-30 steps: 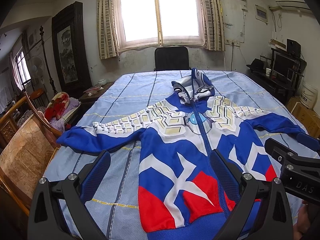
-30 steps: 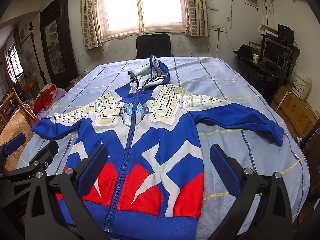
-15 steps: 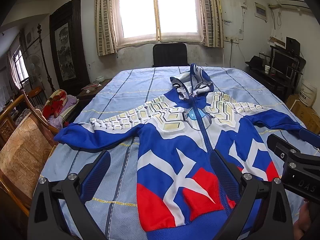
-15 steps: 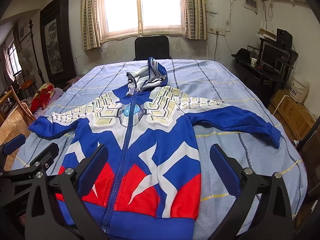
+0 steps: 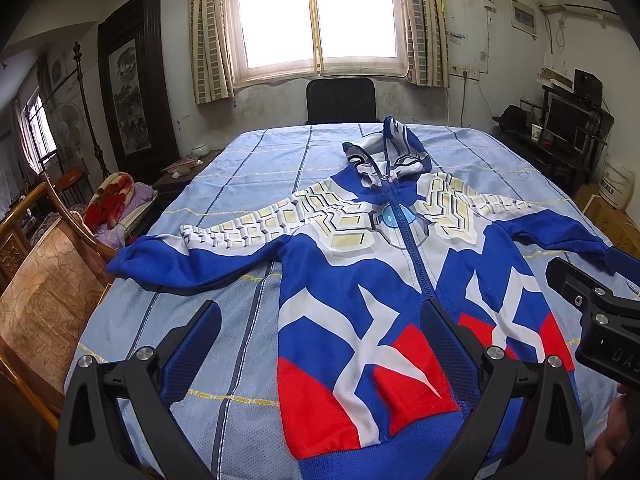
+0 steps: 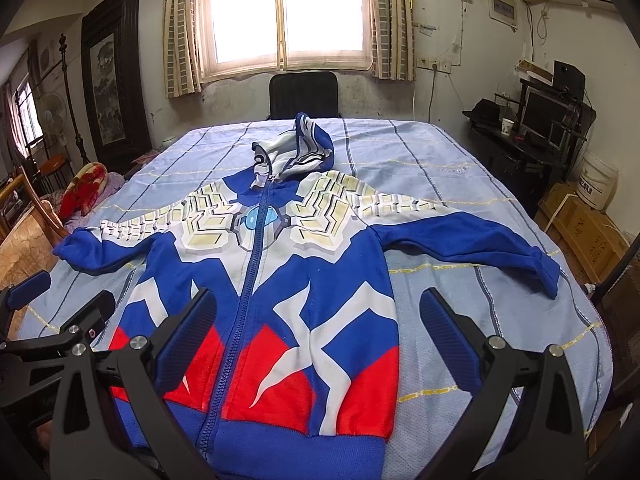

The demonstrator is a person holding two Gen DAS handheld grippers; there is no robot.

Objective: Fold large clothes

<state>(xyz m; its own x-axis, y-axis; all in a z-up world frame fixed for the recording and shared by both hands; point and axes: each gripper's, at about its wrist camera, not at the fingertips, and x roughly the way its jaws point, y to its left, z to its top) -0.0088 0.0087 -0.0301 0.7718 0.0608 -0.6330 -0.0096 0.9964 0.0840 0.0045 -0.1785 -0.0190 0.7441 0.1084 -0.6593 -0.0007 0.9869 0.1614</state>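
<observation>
1. A hooded jacket (image 5: 360,280), blue, white and red, lies face up and spread flat on the tabletop (image 5: 256,160), which is covered by a light blue striped cloth. The zip is closed.
2. The hood (image 6: 296,156) is bunched at the far end; the hem lies at the near edge, just below both grippers.
3. Both sleeves are stretched outward: the left sleeve (image 5: 192,252) reaches the left edge of the tabletop, the right sleeve (image 6: 480,244) extends toward the right edge.
4. Left gripper (image 5: 320,340): jaws wide apart, holding nothing, poised above the left half of the hem.
5. Right gripper (image 6: 316,336): jaws wide apart, holding nothing, poised above the right half of the hem.
6. Each gripper is partly visible at the edge of the other's view.
7. A black chair (image 6: 304,94) stands at the far end of the tabletop, under a window (image 6: 284,12). A wooden chair (image 5: 44,300) stands at the left.
</observation>
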